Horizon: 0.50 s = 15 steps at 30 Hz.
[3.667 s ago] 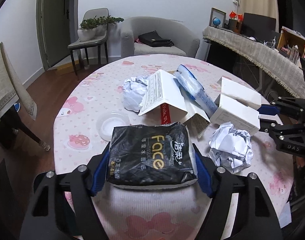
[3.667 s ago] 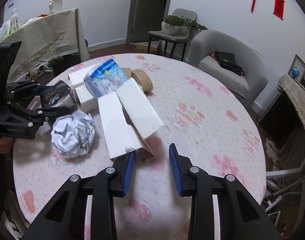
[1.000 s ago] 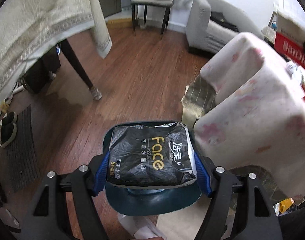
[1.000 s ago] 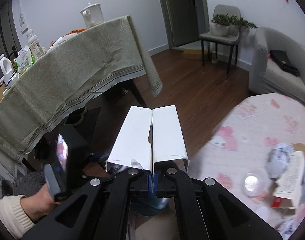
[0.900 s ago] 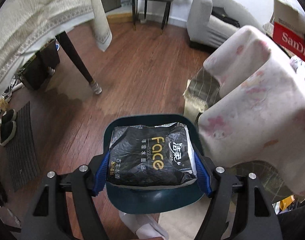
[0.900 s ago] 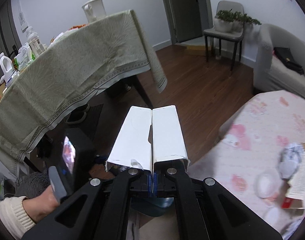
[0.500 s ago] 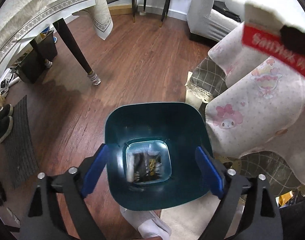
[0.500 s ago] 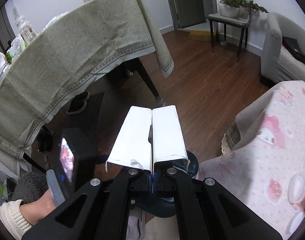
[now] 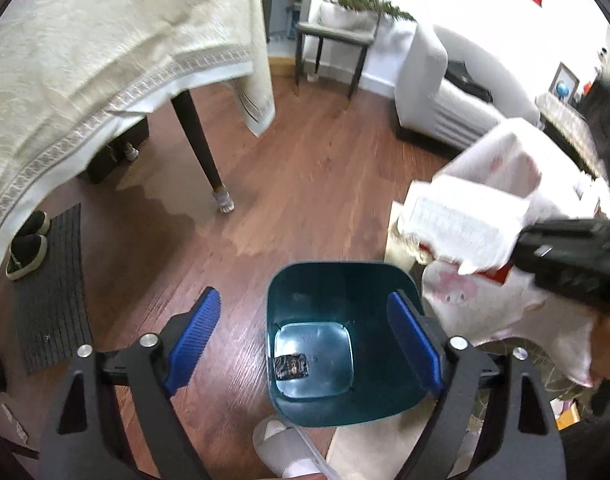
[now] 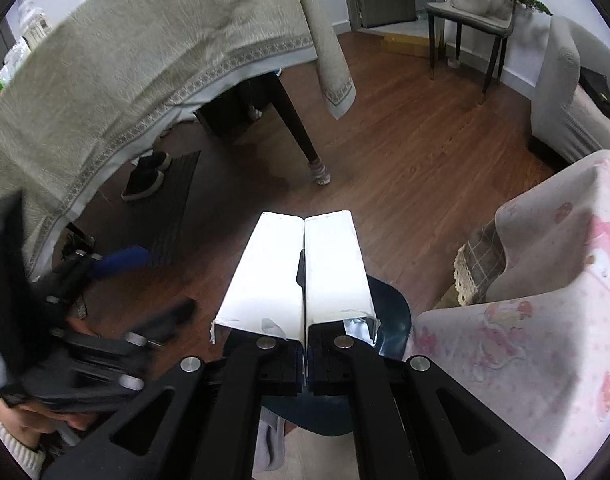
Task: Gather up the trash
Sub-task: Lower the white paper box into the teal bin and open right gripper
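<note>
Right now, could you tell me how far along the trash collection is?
Done: the black tissue pack lies at the bottom of the teal bin, and the left hand-held gripper hangs open above it. In hand: the right hand-held gripper clamps the flattened white carton over the bin. Left: dropping it; other table trash is out of view.

Wood floor (image 9: 305, 184), beige tablecloth (image 9: 85, 60) far left, dark table leg (image 9: 197, 140), black shoes (image 9: 27, 244) on dark mat (image 9: 51, 292), chair with planter (image 9: 345, 12), grey sofa (image 9: 437, 92), pink cartoon tablecloth (image 10: 545, 320) right, grey slipper (image 9: 289, 452) near.
</note>
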Each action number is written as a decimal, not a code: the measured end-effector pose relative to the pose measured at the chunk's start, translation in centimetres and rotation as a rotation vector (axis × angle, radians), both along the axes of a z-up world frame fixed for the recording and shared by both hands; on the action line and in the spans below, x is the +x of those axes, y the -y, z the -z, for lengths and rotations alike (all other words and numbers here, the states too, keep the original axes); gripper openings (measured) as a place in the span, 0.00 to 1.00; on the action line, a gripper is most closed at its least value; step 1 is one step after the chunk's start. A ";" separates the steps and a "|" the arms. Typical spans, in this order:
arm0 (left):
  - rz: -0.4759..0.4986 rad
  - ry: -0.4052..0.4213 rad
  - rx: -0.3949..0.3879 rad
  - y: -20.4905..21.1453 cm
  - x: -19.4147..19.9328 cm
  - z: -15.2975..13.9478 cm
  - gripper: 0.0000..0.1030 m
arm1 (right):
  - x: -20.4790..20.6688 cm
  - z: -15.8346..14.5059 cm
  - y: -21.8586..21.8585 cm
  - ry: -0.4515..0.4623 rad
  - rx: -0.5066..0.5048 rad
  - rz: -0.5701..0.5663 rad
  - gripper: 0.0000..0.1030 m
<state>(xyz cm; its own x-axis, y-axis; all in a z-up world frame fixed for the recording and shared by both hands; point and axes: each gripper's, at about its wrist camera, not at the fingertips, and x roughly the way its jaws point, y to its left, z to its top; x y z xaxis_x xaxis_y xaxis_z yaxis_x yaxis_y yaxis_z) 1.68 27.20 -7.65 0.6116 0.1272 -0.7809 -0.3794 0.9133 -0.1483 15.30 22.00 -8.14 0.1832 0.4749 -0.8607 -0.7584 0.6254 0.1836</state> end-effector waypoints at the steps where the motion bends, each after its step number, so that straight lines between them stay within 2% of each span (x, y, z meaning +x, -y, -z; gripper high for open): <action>1: -0.007 0.009 -0.002 -0.3 -0.3 -0.3 0.80 | 0.1 0.3 -0.2 -0.004 -0.007 0.000 0.01; 7: -0.042 0.043 -0.012 -1.7 -1.8 -1.5 0.66 | -0.4 3.4 -1.8 -0.049 -0.075 -0.032 0.01; 11: -0.049 0.055 -0.030 -2.2 -2.5 -2.4 0.64 | -1.1 5.7 -3.2 -0.076 -0.117 -0.072 0.01; 15: -0.048 0.053 -0.026 -2.2 -3.0 -3.2 0.58 | -1.5 8.8 -4.0 -0.113 -0.187 -0.091 0.01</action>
<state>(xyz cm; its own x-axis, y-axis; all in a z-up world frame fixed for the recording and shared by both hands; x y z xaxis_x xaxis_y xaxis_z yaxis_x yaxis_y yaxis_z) -1.27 29.42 -4.41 0.6455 0.1373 -0.7513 -0.4138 0.8897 -0.1929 13.75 25.98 -16.97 0.0446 0.3158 -0.9478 -0.7942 0.5867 0.1581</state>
